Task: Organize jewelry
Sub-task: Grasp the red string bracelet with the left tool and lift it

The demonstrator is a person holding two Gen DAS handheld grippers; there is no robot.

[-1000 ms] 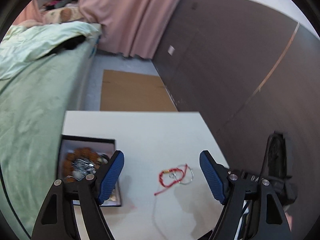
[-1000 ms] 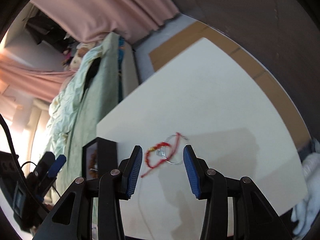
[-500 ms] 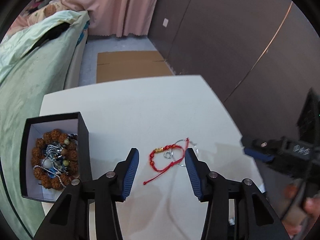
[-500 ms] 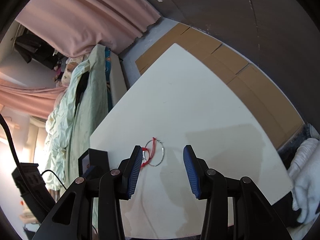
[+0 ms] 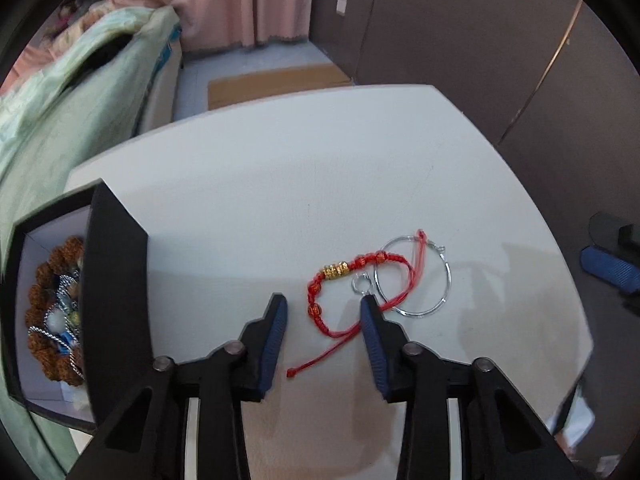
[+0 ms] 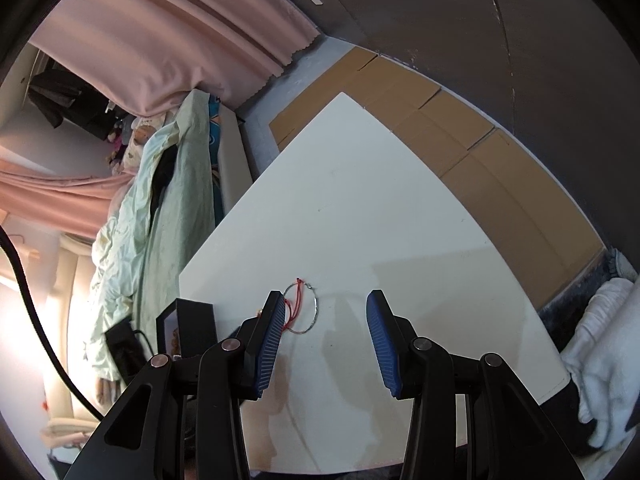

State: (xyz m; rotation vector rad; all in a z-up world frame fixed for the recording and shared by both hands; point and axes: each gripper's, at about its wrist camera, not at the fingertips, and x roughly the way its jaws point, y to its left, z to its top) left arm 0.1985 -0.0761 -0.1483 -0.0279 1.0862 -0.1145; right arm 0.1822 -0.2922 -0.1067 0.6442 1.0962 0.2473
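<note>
Left wrist view, table (image 5: pixel 280 184): white top; all the loose pieces lie near its right front part, well apart from the box.
Jewelry box (image 5: pixel 116 280): black, open, at the left edge of the table; a brown bead bracelet (image 5: pixel 40 304) and silvery chains already lie inside on the white lining.
Left gripper (image 5: pixel 323 322): fingers apart and empty, low over the table, straddling the near loop of the red cord.
Right gripper (image 6: pixel 326 320): fingers wide apart, empty, held back and above the table.
Silver hoop (image 5: pixel 414 276): thin wire ring, lying flat and overlapping the cord's far end.
Red cord bracelet (image 5: pixel 352 280): gold beads mid-strand, loose tail trailing toward the camera.
Small silver ring (image 5: pixel 362 284): inside the cord loop, just by the right blue pad (image 5: pixel 370 340).
Step, as I judge it: picking up the red bracelet.
Doing it well: close on the knotted cord only; lift slowly, since hoop and ring may snag and drag along.
</note>
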